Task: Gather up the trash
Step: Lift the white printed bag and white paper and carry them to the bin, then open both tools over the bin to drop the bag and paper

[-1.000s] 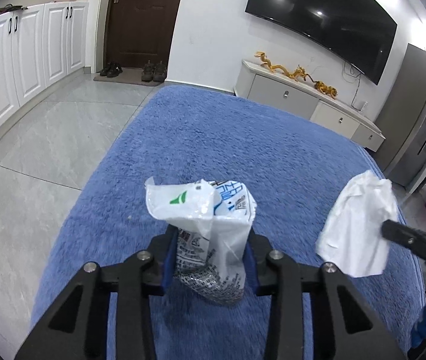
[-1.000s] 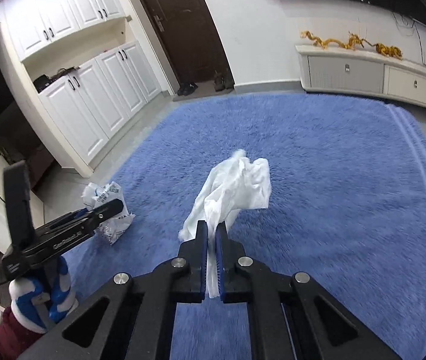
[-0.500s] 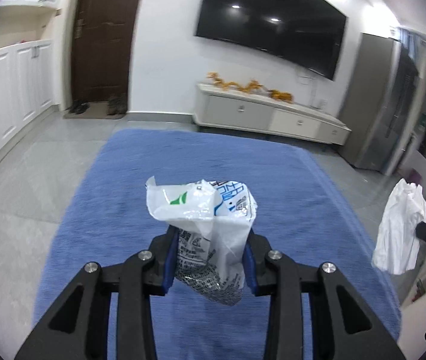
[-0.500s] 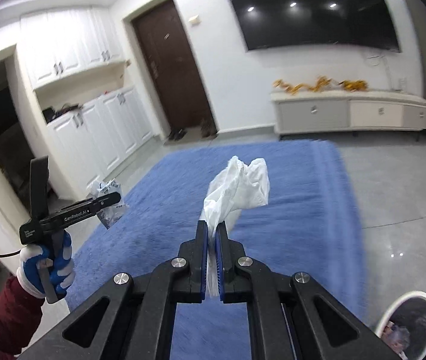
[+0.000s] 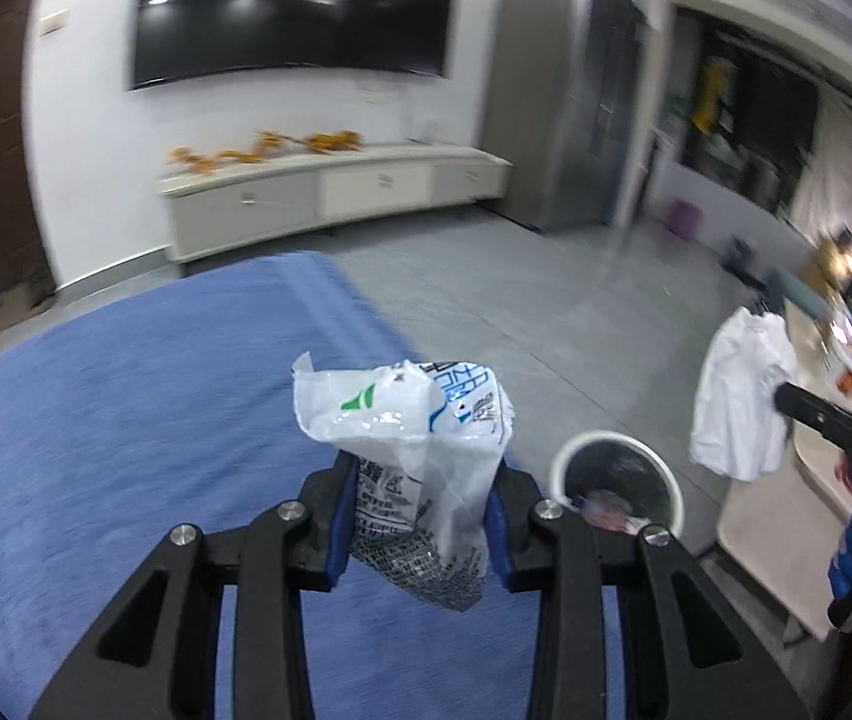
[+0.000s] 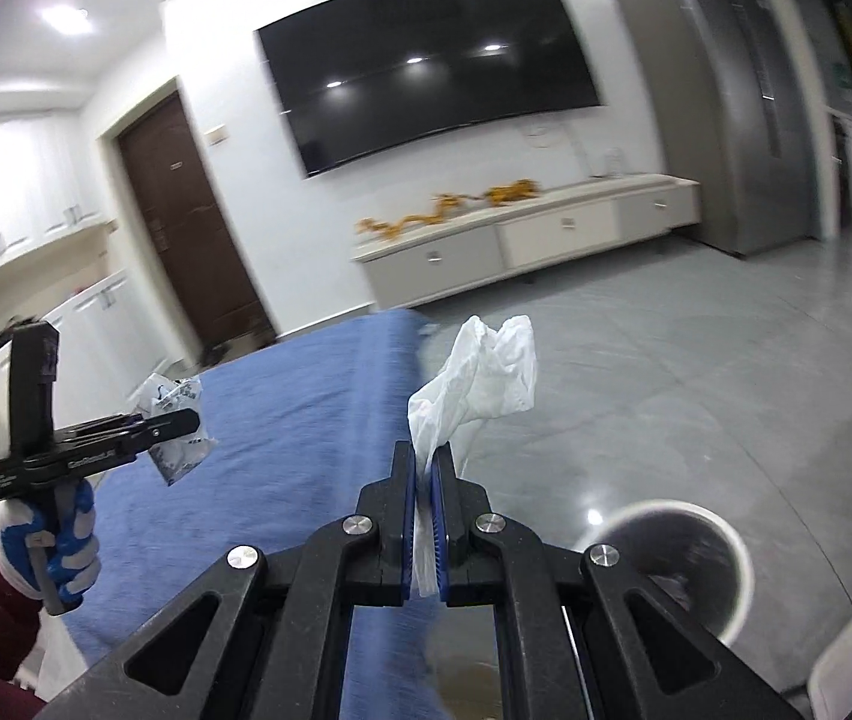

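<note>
Blue rug [image 5: 126,420] at left, grey floor at right. White-rimmed bin [image 5: 616,483] on floor, low right of both grippers. Left hand-held gripper [image 5: 420,516] clamps printed wrapper [image 5: 420,462], nearer bin; right hand-held gripper [image 6: 424,516] pinches white tissue [image 6: 480,384].

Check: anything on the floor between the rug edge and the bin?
Nothing: bare grey floor lies between the rug and the bin. The right wrist view shows it best, though the hand-held gripper's frame hides the near part of that stretch.
</note>
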Motion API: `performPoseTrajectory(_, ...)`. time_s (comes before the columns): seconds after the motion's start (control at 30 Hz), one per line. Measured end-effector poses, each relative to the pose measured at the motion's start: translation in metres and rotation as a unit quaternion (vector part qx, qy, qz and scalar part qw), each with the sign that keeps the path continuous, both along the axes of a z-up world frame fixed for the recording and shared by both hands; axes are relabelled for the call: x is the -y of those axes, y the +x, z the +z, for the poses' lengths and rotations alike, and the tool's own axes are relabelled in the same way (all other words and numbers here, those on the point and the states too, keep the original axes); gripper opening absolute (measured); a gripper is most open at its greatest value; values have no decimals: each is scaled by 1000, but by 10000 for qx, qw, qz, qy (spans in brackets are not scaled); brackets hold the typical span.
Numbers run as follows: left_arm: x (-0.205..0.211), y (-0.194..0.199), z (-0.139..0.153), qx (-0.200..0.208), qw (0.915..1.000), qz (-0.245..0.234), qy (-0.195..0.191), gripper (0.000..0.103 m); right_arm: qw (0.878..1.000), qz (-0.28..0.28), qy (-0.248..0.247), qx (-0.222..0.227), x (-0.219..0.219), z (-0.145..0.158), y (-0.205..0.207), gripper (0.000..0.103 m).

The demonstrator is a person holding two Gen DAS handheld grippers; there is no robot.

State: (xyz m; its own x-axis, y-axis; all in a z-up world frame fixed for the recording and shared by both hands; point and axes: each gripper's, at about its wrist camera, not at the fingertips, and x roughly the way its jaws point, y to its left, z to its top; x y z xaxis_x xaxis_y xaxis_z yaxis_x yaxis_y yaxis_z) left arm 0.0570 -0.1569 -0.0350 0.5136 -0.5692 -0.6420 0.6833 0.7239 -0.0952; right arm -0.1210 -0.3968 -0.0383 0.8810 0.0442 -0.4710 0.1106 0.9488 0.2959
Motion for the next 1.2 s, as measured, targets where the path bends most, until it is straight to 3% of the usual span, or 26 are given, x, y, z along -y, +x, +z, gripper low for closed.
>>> performPoseTrajectory(0.3, 132, -37, -25, -195, 9923, -1125, 476, 33, 9950, -822, 488, -288, 70, -56, -35, 6)
performPoseTrajectory(0.57, 199, -57, -53, -368, 9834, -1566, 841, 33, 9884, -1106, 905, -516, 104, -98, -47, 6)
performPoseTrajectory(0.87, 269, -52, -101, -821, 9750, -1663, 1222, 33, 9788, -1318, 1176, -1037, 139, -146, -22, 6)
performPoseTrajectory(1.2, 327, -37, -134, -1271, 9713, -1566, 1258, 41, 9683, -1531, 1096, -1643, 168, -187, 11, 7)
